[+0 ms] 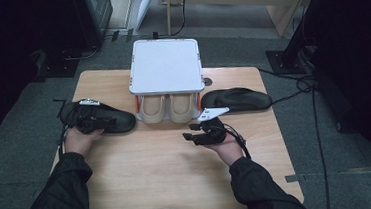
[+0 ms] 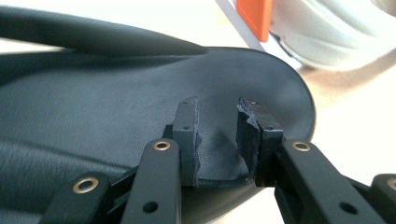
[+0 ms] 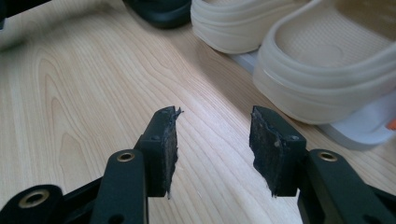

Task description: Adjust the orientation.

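Two black rubber slippers lie on the light wooden tabletop (image 1: 158,167), one at each side of a white two-tier shoe rack (image 1: 165,66) holding a pair of beige foam slippers (image 1: 169,108). The left tongs (image 1: 95,124) are clamped on the edge of the left black slipper (image 1: 119,120), whose dark material is pinched between the pads (image 2: 189,135). The right tongs (image 1: 192,133) stand apart over bare wood, just before the rack, with the right black slipper (image 1: 238,99) lying beyond them.

High view overhead facing forward, gripper views close, sharing beige slippers (image 1: 169,108)
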